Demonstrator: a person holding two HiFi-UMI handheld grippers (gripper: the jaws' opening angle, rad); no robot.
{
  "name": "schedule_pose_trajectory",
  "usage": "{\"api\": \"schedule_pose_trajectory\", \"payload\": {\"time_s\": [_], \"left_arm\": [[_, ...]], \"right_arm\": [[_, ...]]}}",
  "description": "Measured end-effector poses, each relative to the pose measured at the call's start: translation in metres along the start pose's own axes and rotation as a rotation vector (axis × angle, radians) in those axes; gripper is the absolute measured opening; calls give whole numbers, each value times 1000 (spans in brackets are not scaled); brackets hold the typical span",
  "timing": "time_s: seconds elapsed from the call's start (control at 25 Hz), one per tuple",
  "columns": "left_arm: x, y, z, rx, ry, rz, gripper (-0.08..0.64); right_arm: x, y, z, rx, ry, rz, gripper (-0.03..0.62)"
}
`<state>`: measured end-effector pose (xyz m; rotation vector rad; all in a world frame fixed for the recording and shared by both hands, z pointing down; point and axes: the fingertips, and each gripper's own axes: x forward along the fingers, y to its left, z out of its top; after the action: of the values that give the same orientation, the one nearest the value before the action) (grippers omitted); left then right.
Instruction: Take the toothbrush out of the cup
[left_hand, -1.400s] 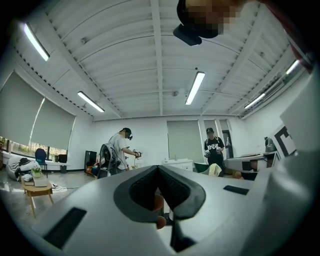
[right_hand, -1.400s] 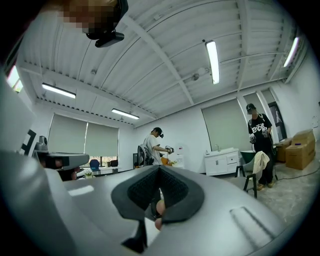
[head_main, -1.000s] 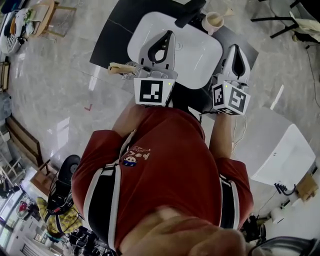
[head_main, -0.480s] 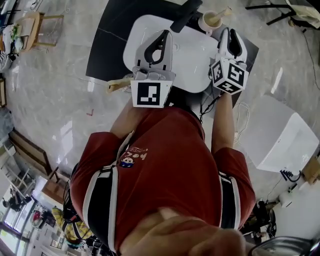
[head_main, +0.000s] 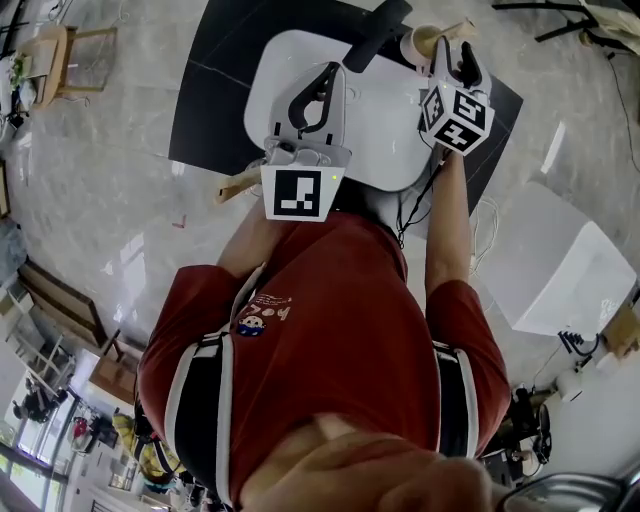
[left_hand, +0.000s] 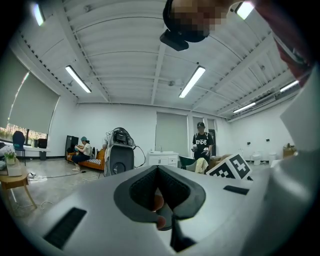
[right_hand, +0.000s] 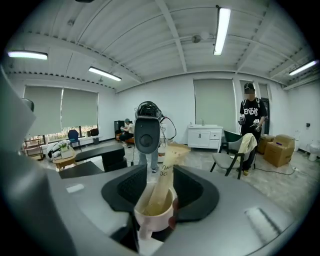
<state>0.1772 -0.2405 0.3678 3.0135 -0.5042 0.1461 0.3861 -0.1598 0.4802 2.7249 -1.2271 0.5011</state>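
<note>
As cup (right_hand: 152, 218) stands beside faucet (head_main: 372, 32), toothbrush (right_hand: 163, 175) inside

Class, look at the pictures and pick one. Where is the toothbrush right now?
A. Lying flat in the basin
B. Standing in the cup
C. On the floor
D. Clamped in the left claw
B: in the right gripper view the toothbrush leans inside the cup, its top sticking up above the rim.
</note>
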Motion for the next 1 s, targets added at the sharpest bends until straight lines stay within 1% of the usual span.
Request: {"api": "schedule_pose_trajectory", "payload": {"time_s": [0.24,0.4,0.48,0.72,1.0], "left_arm": [[6,5,-9,-6,18,-8,5],[8,2,-10,-21,28,-15,5],[8,2,-10,-31,30,-16,5],[9,2,-13,-28,42,-11,5],[4,-1,-12,-24,36,3,5]], "right_arm": [[28,-8,-19,8,58,-24,175],[32,-14,-22,57,73,-31,171],[32,-14,-22,68,74,-34,147],[34,-13,-23,43,70,-55,44],[30,-8,-14,28,48,-35,35]]}}
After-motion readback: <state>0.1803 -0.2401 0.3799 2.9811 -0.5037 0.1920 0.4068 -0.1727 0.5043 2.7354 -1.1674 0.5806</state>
